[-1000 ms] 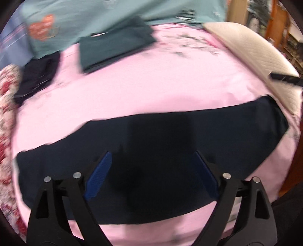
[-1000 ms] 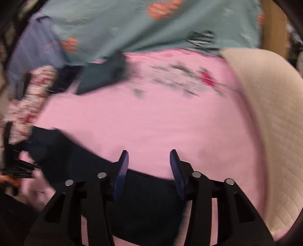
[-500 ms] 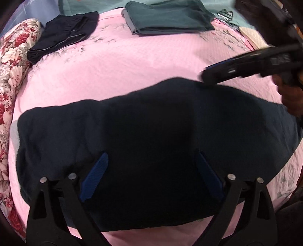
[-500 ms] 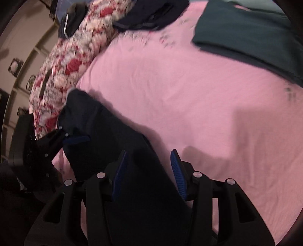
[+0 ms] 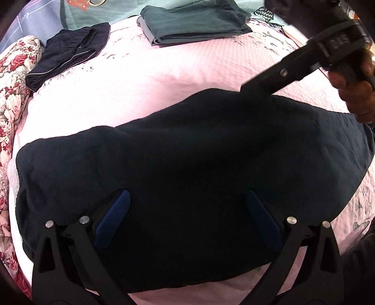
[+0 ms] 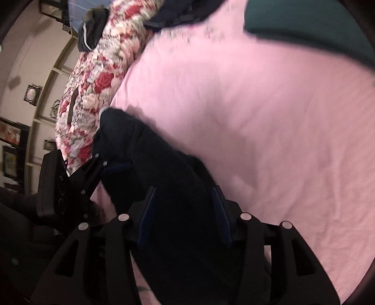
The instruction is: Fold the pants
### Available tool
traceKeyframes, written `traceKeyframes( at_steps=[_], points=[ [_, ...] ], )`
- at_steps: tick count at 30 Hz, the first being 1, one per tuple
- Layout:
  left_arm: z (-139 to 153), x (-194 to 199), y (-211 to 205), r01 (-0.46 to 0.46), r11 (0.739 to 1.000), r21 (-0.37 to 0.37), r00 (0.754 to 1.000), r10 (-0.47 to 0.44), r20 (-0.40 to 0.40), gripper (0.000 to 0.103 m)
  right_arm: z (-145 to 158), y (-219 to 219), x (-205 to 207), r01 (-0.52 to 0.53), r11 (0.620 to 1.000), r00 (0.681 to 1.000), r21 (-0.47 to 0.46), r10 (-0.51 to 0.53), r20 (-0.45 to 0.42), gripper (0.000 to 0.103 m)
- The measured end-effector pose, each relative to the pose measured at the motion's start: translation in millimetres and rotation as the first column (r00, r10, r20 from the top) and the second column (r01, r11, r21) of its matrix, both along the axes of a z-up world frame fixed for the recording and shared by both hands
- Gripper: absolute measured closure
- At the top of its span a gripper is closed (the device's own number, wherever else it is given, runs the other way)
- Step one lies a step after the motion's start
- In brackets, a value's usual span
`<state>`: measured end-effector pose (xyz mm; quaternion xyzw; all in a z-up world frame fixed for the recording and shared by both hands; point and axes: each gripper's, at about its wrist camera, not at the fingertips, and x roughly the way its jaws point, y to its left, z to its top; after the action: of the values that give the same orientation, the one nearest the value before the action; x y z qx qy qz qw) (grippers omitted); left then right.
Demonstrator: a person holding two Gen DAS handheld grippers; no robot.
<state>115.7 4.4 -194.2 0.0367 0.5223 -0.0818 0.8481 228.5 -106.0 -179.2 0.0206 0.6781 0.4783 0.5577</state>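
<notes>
One pink bedspread [image 5: 178, 77] under dark pants [image 5: 187, 169] – framed pictures [image 6: 31, 93] beyond

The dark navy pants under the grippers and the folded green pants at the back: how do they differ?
The dark navy pants are near-black and lie spread wide across the pink bedspread; the folded green pants are teal and form a compact, layered stack. The navy pair lies beneath the open left gripper; the green pair lies far from it. Both rest on the bedspread.

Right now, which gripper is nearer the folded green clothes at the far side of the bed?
Right. The right gripper reaches over the dark pants' far edge, toward the folded green clothes; the left gripper hangs over the pants' near side.
</notes>
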Motion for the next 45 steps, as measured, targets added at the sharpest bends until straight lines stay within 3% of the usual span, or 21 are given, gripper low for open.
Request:
traceKeyframes(
  at_steps=[3, 5, 7, 10, 11, 13, 16, 18, 21, 23, 25, 28, 30, 32, 35, 37, 39, 41, 43, 45],
  points=[
    [0, -1, 1, 0.005, 1.000, 0.001, 1.000, -0.005, 0.001, 0.002, -2, 7, -4, -0.069, 0.991, 0.984, 0.116, 0.087, -0.157, 0.052],
    [-1, -2, 1, 0.004, 1.000, 0.002, 1.000, -0.004, 0.003, 0.002, -7, 14, -5, -0.085, 0.985, 0.972, 0.148, 0.115, -0.206, 0.050],
    [-1, -3, 1, 0.001, 1.000, 0.004, 1.000, -0.001, 0.005, 0.002, -18, 20, 0, -0.061, 0.989, 0.968, 0.134, 0.091, -0.234, 0.046],
    [-2, -3, 2, -0.003, 1.000, 0.006, 1.000, 0.003, 0.004, 0.002, -33, 27, 10, 0.032, 0.981, 0.929, 0.192, 0.042, -0.367, 0.042],
    [-2, -4, 2, -0.003, 1.000, 0.007, 1.000, 0.003, 0.003, 0.002, -34, 29, 15, 0.073, 0.975, 0.927, 0.209, 0.011, -0.375, 0.042],
    [-2, -4, 2, -0.003, 1.000, 0.007, 1.000, 0.003, 0.001, 0.002, -29, 27, 28, 0.154, 0.963, 0.947, 0.223, -0.080, -0.311, 0.042],
    [-2, -5, 3, -0.007, 1.000, 0.007, 1.000, 0.007, 0.000, 0.002, -40, 16, 43, 0.252, 0.943, 0.916, 0.218, -0.161, -0.367, 0.052],
    [-2, -5, 4, -0.011, 1.000, 0.006, 1.000, 0.011, 0.004, 0.002, -51, 10, 44, 0.276, 0.938, 0.908, 0.208, -0.184, -0.375, 0.064],
    [-3, -6, 4, -0.015, 1.000, 0.007, 1.000, 0.015, 0.009, 0.002, -59, 5, 46, 0.297, 0.933, 0.893, 0.202, -0.196, -0.405, 0.072],
    [-3, -6, 3, -0.015, 1.000, 0.007, 1.000, 0.015, 0.007, 0.002, -45, 3, 47, 0.258, 0.953, 0.927, 0.158, -0.199, -0.317, 0.071],
    [-1, -4, 4, -0.014, 1.000, 0.002, 1.000, 0.014, -0.006, 0.002, -17, -12, 52, 0.258, 0.957, 0.960, 0.134, -0.238, -0.146, 0.067],
    [13, -1, 11, -0.021, 1.000, 0.002, 1.000, 0.021, -0.017, 0.002, 36, -21, 44, 0.238, 0.964, 0.959, 0.116, -0.252, 0.129, 0.067],
    [29, 0, 21, -0.033, 0.999, -0.013, 0.999, 0.034, 0.032, 0.002, 54, -14, 29, 0.178, 0.974, 0.953, 0.143, -0.207, 0.223, 0.071],
    [42, 1, 34, -0.059, 0.998, -0.011, 0.995, 0.060, 0.075, 0.002, 54, 9, 5, 0.099, 0.989, 0.947, 0.114, -0.128, 0.294, 0.076],
    [49, 12, 64, -0.138, 0.990, 0.000, 0.984, 0.137, 0.118, 0.002, 17, 34, -17, 0.028, 0.999, 0.949, -0.017, -0.021, 0.316, 0.081],
    [41, 21, 87, -0.190, 0.981, -0.039, 0.977, 0.193, 0.090, 0.002, -4, 39, -22, 0.011, 0.995, 0.932, -0.096, 0.024, 0.362, 0.092],
    [23, 27, 102, -0.187, 0.980, -0.073, 0.981, 0.190, 0.036, 0.005, -11, 28, -13, 0.061, 0.996, 0.941, -0.063, -0.036, 0.337, 0.103],
    [8, 27, 104, -0.150, 0.987, -0.051, 0.988, 0.151, 0.018, 0.008, -5, 21, -8, 0.124, 0.990, 0.946, -0.062, -0.100, 0.307, 0.103],
    [14, 25, 94, -0.100, 0.995, 0.023, 0.995, 0.100, 0.029, 0.008, 20, 12, -16, 0.157, 0.987, 0.923, -0.032, -0.135, 0.360, 0.091],
    [34, 19, 90, -0.089, 0.996, 0.024, 0.995, 0.087, 0.056, 0.008, 43, 0, -33, 0.168, 0.986, 0.918, 0.014, -0.162, 0.363, 0.078]
  ],
)
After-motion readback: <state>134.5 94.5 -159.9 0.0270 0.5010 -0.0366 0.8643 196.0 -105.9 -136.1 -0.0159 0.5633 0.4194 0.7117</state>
